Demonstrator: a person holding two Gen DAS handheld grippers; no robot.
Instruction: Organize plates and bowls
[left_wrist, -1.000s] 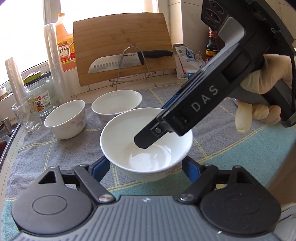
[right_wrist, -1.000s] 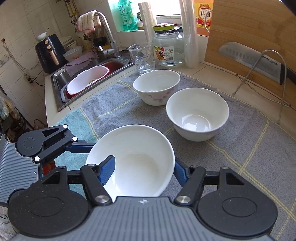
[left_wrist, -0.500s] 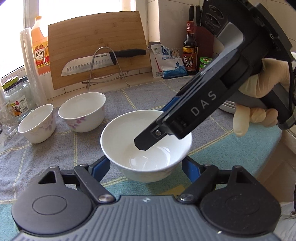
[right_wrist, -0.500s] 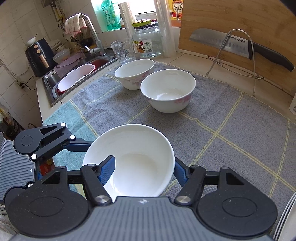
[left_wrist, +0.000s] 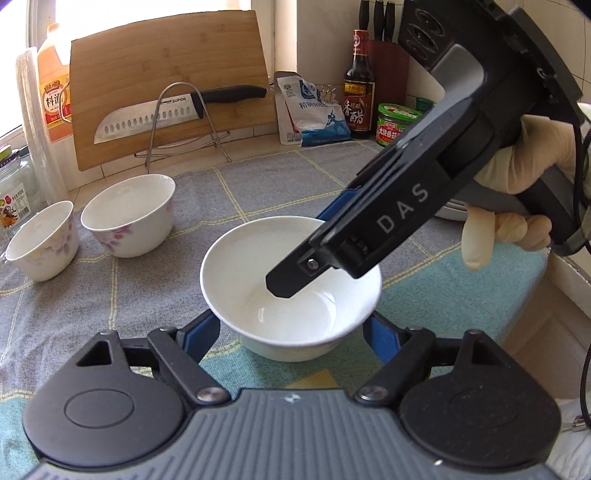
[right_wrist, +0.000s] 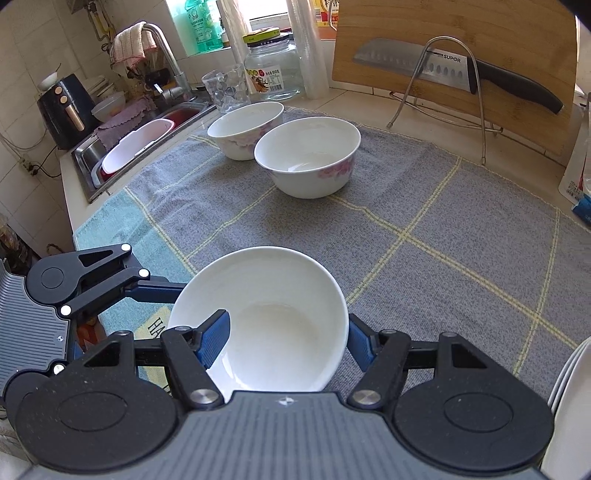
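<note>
Sorting looks barely begun: right gripper (right_wrist: 284, 341) is clamped over the plain white bowl's (right_wrist: 266, 317) rim above the towel (right_wrist: 424, 206), left gripper (left_wrist: 291, 328) spread around it (two flowered bowls (right_wrist: 308, 157) unstacked beyond).

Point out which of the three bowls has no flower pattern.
The plain white bowl, gripped at its rim by the right hand-held gripper. The two floral bowls stand together farther back on the towel.

We look low and close across the worktop (left_wrist: 258, 192) from each wrist: left view faces the cutting board (left_wrist: 170, 96) at the back edge, right view the sink (right_wrist: 122, 155) corner. Both share the white bowl (left_wrist: 291, 295).
</note>
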